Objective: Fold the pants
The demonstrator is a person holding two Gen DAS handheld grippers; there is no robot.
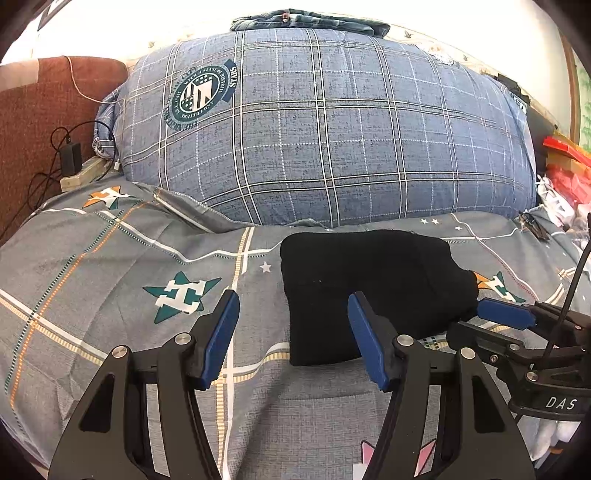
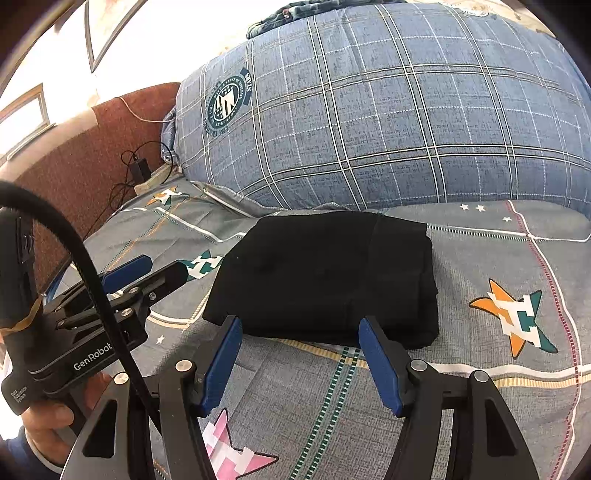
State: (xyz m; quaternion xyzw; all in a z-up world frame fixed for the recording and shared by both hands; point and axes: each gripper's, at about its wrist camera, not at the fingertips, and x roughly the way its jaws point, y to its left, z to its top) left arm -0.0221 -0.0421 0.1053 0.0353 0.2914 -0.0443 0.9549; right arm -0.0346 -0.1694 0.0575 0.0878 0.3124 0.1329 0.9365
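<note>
Nearest the lens in the left wrist view, the left tool [image 1: 293, 306] stands with its blue-padded fingers apart and nothing between them; its right finger tip overlaps the near left edge of the pants [image 1: 373, 288] in the picture, though contact cannot be told. In the right wrist view the right tool [image 2: 300, 325] is likewise spread wide and empty, both finger tips just at the near edge of the black bundle, not clamped on it.

The pants [image 2: 325, 277] lie folded into a compact, thick black rectangle on the bed sheet [image 2: 480, 258], a grey sheet printed with stars and striped lines. The left tool sits at the bundle's left side, the right tool at its near side, the two close together; a hand [image 2: 48, 413] grips the left tool's handle, and a black cable [image 2: 92, 280] arcs across it.

Just behind the pants rises a large blue plaid quilt bundle [image 1: 325, 129] with a round crest, its base near the pants' far edge. On top of it lies a denim garment [image 1: 306, 22]. To the left stands a reddish-brown headboard [image 1: 40, 122], with a black charger [image 1: 72, 158] and its cords beside it.
</note>
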